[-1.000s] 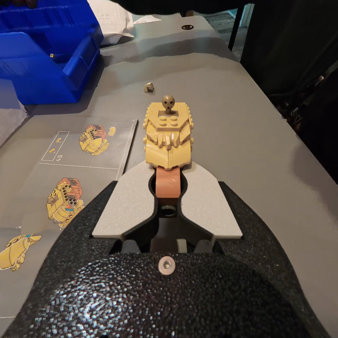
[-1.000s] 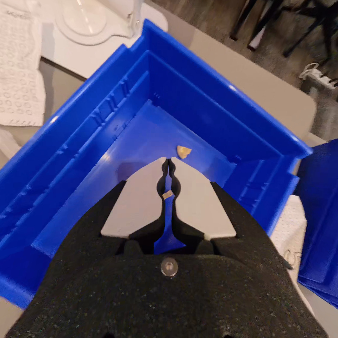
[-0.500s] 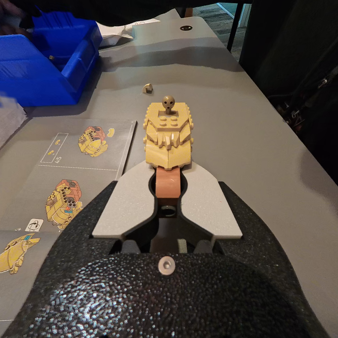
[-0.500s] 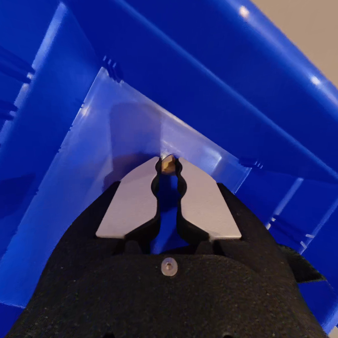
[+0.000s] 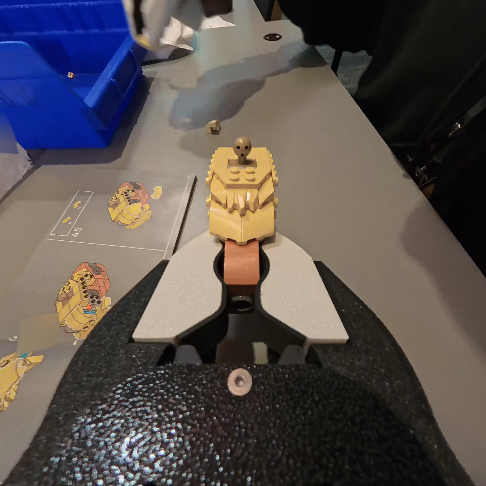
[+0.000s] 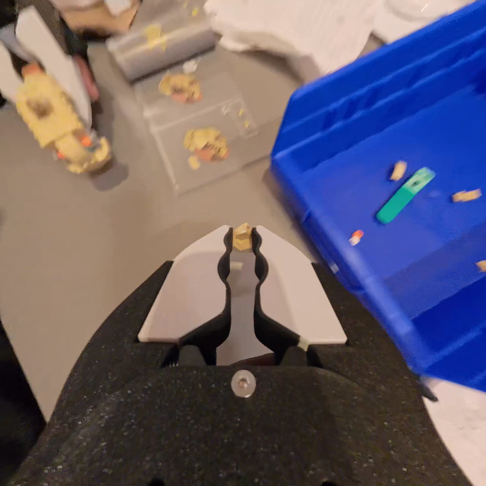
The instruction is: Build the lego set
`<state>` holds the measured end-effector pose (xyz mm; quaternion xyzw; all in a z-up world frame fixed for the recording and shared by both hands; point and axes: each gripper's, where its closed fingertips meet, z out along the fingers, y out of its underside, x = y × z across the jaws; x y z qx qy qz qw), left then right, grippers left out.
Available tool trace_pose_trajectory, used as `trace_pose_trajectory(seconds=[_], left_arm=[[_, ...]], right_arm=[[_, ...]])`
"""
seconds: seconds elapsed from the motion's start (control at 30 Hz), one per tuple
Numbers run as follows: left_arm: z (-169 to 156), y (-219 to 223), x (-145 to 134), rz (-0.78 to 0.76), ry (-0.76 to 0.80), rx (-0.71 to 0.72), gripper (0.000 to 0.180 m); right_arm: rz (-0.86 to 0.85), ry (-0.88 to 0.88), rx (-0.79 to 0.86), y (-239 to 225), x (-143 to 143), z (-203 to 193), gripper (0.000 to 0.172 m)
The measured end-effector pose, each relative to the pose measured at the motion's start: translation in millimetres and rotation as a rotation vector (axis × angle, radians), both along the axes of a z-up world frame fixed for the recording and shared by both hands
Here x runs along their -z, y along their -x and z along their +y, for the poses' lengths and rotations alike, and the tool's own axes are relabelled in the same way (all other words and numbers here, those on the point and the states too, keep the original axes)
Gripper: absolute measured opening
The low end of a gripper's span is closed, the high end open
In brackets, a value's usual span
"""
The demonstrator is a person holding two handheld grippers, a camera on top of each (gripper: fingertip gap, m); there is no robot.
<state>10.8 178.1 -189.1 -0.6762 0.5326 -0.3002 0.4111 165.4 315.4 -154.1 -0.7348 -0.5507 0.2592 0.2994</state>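
We see the left gripper (image 5: 242, 252) clamped on the brown block (image 5: 242, 265) at the back of a tan brick model (image 5: 242, 200), both pads pressed to the block's sides, the model sticking out forward past the fingertips above the grey table (image 5: 328, 210). A round tan knob (image 5: 242, 145) stands on the model's far end. A small loose tan piece (image 5: 213, 127) lies on the table just beyond it. Left of the model lies an open instruction booklet (image 5: 105, 236), with a blue bin (image 5: 65, 100) farther back left. The right gripper (image 6: 242, 238) is nearly closed, pinching a small tan brick (image 6: 242, 238) between its fingertips, pads tight on both sides, above the bare table (image 6: 105, 236). To its right sits the blue bin (image 6: 368, 263) with a green piece (image 6: 405, 196), a few tan bits and a small red-and-white bit inside. Far left in the right wrist view we see the other gripper's grey finger (image 6: 52, 68) with the model (image 6: 57, 126) in its grip, blurred. The booklet (image 6: 194, 126) lies between the model and the bin, and white cloth or paper (image 6: 276, 29) lies behind.
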Motion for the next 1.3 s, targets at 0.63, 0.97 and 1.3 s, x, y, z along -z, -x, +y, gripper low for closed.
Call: trace_pose_trajectory(seconds=[0.63, 0.97, 1.3], left_arm=[[7, -21, 21, 0.142, 0.024, -0.057, 0.018], [1, -19, 37, 0.261, 0.015, -0.044, 0.018], [0, -15, 37, 0.264, 0.040, -0.059, 0.019]], right_arm=[[-0.040, 0.036, -0.018, -22, 67, -54, 0.035], [0.017, -0.044, 0.015, -29, 62, -59, 0.034], [-0.065, -0.078, -0.003, -20, 72, -58, 0.027]])
